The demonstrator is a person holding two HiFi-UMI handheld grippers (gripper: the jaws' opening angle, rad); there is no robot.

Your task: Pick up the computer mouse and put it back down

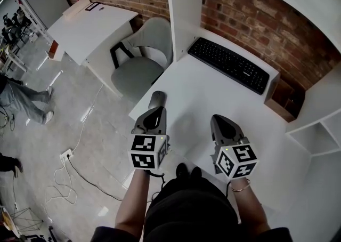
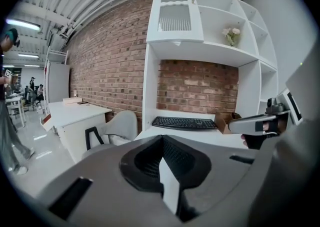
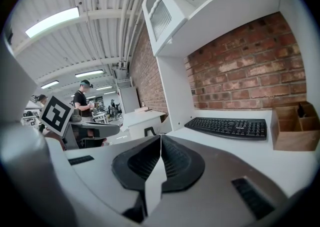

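The grey computer mouse (image 1: 157,98) lies on the white desk (image 1: 197,102) near its left edge. My left gripper (image 1: 154,112) hovers just behind the mouse, apart from it, with its jaws closed together and nothing between them. Neither gripper view shows the mouse; in the left gripper view (image 2: 162,140) the gripper's own body hides what lies below. My right gripper (image 1: 219,120) hangs over the middle of the desk, also shut and empty, and its two jaws meet in a line in the right gripper view (image 3: 160,138).
A black keyboard (image 1: 229,65) lies at the back of the desk under white shelves. A wooden box (image 1: 285,99) stands to its right. A grey chair (image 1: 141,65) and another white table (image 1: 90,27) stand left of the desk. Cables (image 1: 69,171) trail on the floor.
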